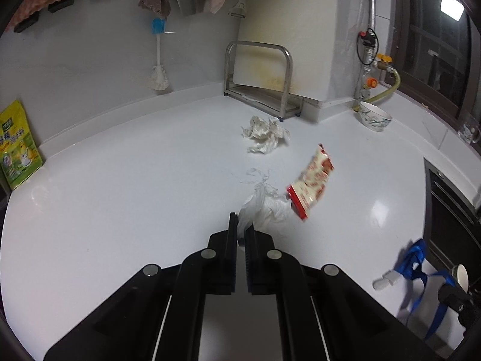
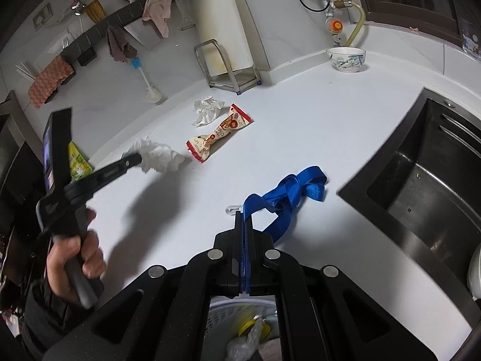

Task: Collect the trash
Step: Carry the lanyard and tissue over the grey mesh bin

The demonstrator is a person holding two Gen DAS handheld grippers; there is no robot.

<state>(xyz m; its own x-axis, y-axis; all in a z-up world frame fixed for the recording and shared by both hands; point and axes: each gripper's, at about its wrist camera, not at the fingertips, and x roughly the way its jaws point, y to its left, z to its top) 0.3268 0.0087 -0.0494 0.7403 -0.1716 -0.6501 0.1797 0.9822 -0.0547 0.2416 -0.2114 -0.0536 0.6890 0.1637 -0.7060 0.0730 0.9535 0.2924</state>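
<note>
white tissue (image 1: 264, 207) sits pinched in your left tool (image 1: 240, 231) mid-surface; blue ribbon (image 2: 285, 192) is clenched in your right tool (image 2: 245, 225). lift both clear, then carry them over the bin (image 2: 240, 316) below the near edge.

On the white surface (image 1: 120, 198) I see wide bare room at the left of my left gripper (image 1: 240, 225), up to the green packet (image 1: 18, 147) at the wall. Ahead, the snack wrapper (image 1: 312, 180) and the crumpled paper (image 1: 264, 134) lie in the way, and behind them stands the metal rack (image 1: 258, 75). At the right, the sink (image 2: 421, 174) cuts the surface, with the blue strap (image 2: 288, 192) just before it.
</note>
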